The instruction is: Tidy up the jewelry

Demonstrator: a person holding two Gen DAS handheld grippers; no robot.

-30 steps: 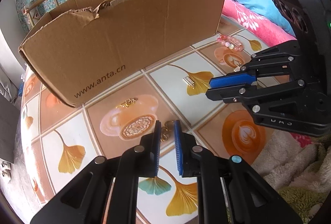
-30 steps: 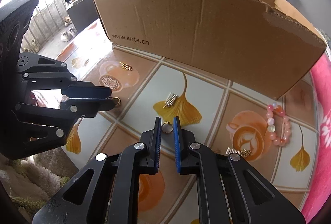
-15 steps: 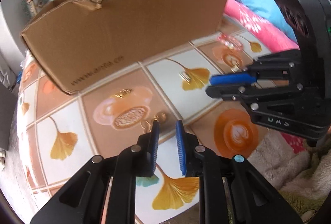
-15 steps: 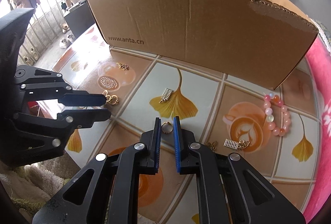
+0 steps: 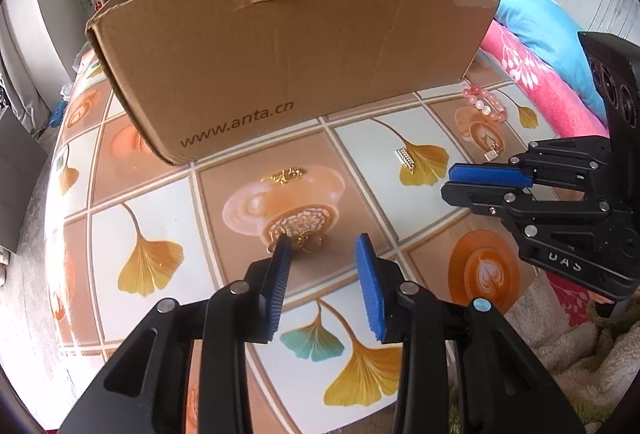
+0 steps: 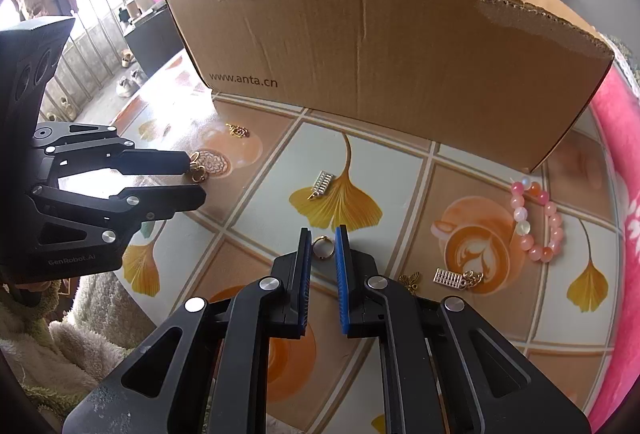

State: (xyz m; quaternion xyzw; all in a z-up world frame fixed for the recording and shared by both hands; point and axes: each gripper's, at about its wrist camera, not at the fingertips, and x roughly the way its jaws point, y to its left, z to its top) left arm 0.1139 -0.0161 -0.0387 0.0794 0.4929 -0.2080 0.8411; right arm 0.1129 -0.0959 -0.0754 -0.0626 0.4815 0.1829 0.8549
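Observation:
My left gripper [image 5: 322, 240] hangs low over the ginkgo-patterned tabletop [image 5: 152, 201] and its jaws are opening. Small gold hoop earrings [image 5: 304, 242] lie on the table right at its left fingertip, with no pad pressing on them. In the right wrist view the same gripper [image 6: 196, 177] reaches in from the left, the earrings [image 6: 197, 169] at its tips. My right gripper [image 6: 323, 234] is shut on a gold ring [image 6: 323, 248] that sticks out between its tips. From the left wrist view, the right gripper [image 5: 450, 181] comes in from the right and the ring is hidden.
An open cardboard box [image 5: 280, 73] stands behind the jewelry. On the table lie a pink bead bracelet [image 6: 536, 222], a silver comb charm [image 6: 322, 183], a gold charm [image 6: 238, 131], a butterfly charm [image 6: 410, 280] and a silver charm [image 6: 450, 278]. A pink blanket [image 5: 540, 81] borders the right.
The left jaws have widened. The gold earrings that sat between their tips now lie on the table by the left finger. The left wrist has rolled slightly. The right gripper keeps the ring.

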